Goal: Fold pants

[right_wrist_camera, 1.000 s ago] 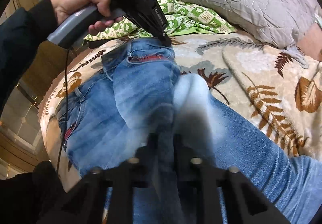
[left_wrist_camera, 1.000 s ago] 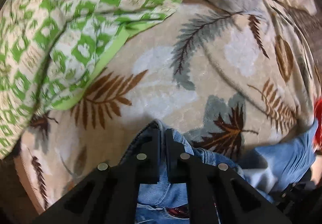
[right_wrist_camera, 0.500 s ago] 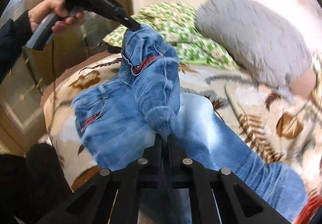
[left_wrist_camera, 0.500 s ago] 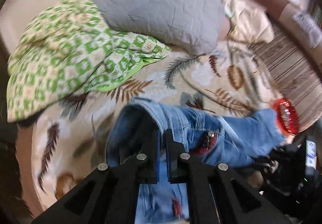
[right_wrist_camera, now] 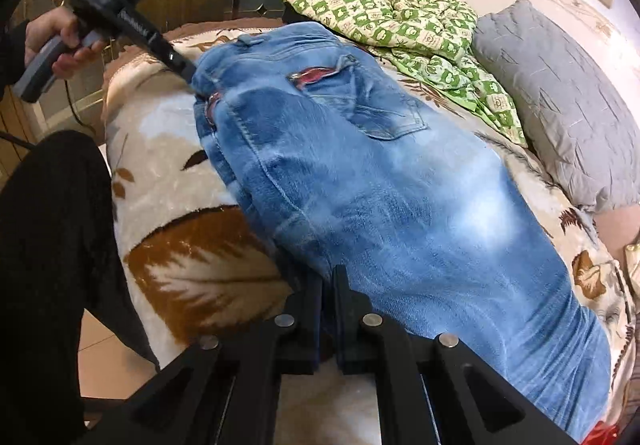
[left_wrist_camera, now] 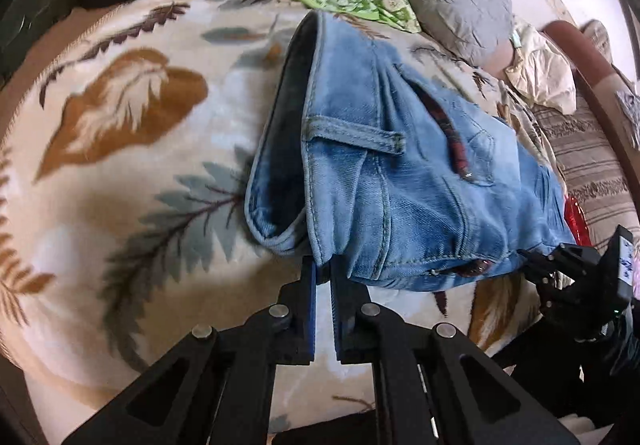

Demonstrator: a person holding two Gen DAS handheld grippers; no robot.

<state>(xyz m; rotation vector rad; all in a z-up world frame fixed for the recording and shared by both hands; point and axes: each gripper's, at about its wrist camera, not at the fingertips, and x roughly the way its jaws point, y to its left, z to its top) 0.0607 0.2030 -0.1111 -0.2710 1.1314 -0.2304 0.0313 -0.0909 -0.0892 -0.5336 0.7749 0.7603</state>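
Jeans (left_wrist_camera: 400,173) lie along the leaf-print blanket (left_wrist_camera: 120,165) of a bed, doubled lengthwise so that one leg rests on the other (the first fold, by the look of it, is being set down). The left gripper (left_wrist_camera: 322,273) pinches the waistband corner, though its jaws are just beginning to part, with denim between them. The right gripper (right_wrist_camera: 328,285) is pressed together on the doubled edge of the legs further down. Judged from this layout, the next move calls for letting go once the edges line up, then taking the hem end and carrying it toward the waist.

The left wrist view alone shows the open waistband with its belt loop (left_wrist_camera: 352,133) and dark inner lining, and the right gripper's tips at the far edge of the denim. The right wrist view alone shows the person's hand (right_wrist_camera: 60,41) on the left gripper's handle, the back pocket (right_wrist_camera: 384,105), the full run of the legs, a green checked quilt (right_wrist_camera: 400,17) and a grey pillow (right_wrist_camera: 560,93) beyond.
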